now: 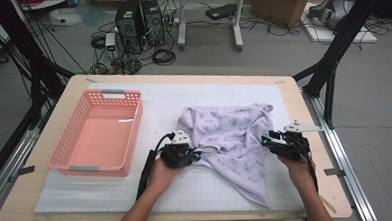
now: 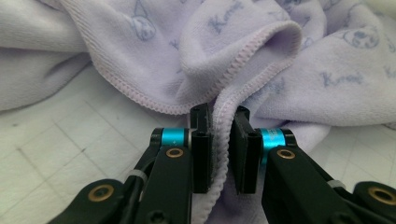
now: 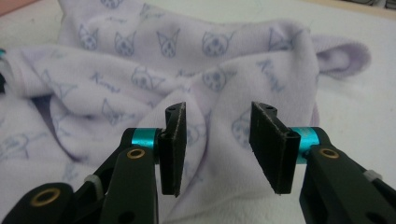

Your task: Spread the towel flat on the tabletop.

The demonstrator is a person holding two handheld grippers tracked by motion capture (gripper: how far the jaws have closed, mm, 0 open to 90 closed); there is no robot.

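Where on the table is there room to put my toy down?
Free: the white mat along the near edge, the strip between the pink basket and the purple towel, and the mat beyond the towel. The basket looks empty too. Crowded: the towel, with the left tool and right tool.

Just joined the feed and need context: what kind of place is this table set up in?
Probably a lab or recording workshop: desktop computers and loose cables on the floor, cardboard box behind, black frame struts around the table.
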